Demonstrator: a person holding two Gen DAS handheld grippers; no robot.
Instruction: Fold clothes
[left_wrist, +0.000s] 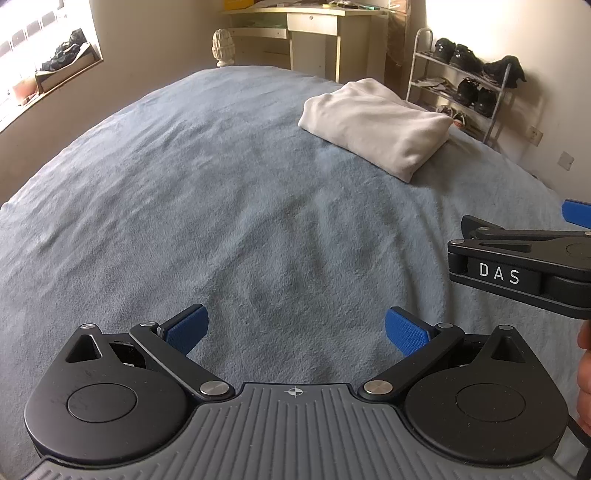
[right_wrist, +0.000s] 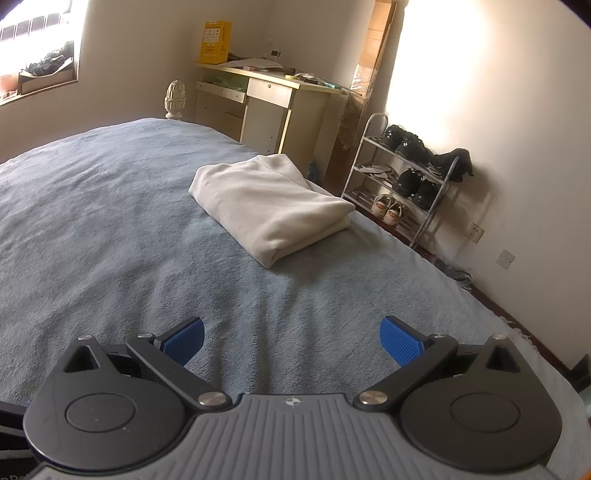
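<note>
Ahead of your left gripper (left_wrist: 296, 330) and right gripper (right_wrist: 291, 339) the blue bed (left_wrist: 184, 192) lies bare, so both can pass forward over it freely. The one thing on it is the folded white garment (right_wrist: 269, 206), far right. Past the bed's right edge stands the shoe rack (right_wrist: 402, 177); beyond its far end, the desk (right_wrist: 266, 107).

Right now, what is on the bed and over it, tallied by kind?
Folded cloth: 1
Open claws: 2, left claw, right claw
Total: 3
</note>
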